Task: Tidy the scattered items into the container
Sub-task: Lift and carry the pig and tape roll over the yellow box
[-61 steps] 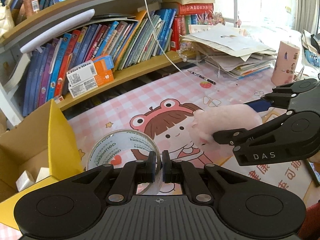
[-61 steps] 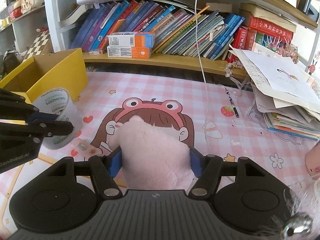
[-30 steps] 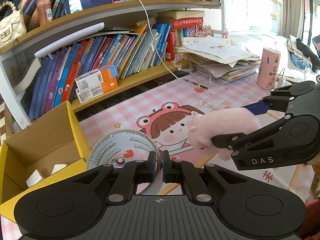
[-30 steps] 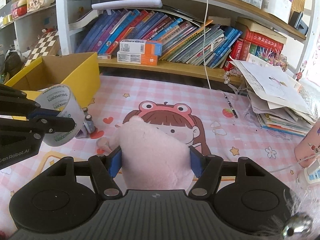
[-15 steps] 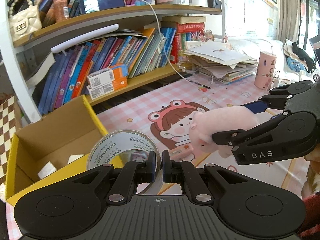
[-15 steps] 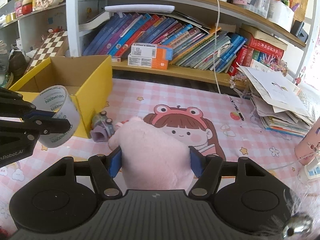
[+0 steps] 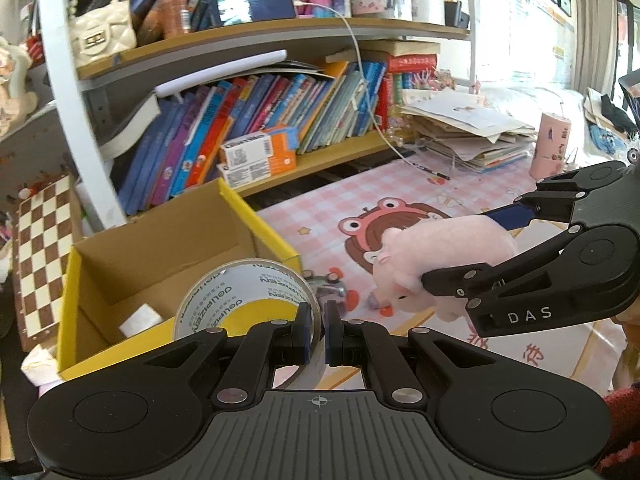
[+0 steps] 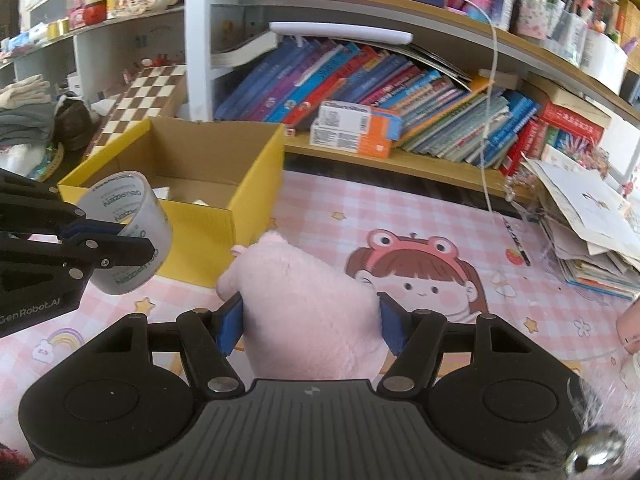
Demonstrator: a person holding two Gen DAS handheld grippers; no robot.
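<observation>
My left gripper [image 7: 316,330] is pinched on the wall of the tape [image 7: 244,300], held in the air just short of the box [image 7: 256,216] near rim, ring axis across the fingers. My right gripper [image 8: 310,320] squeezes the plush [image 8: 308,312] at mid-width, off the box's right side, its long axis pointing snout-first toward the box. The left is nearer; small white bits lie inside the box

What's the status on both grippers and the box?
Left gripper shut on tape roll. Right gripper shut on pink plush. Yellow box open, nothing blocking.
</observation>
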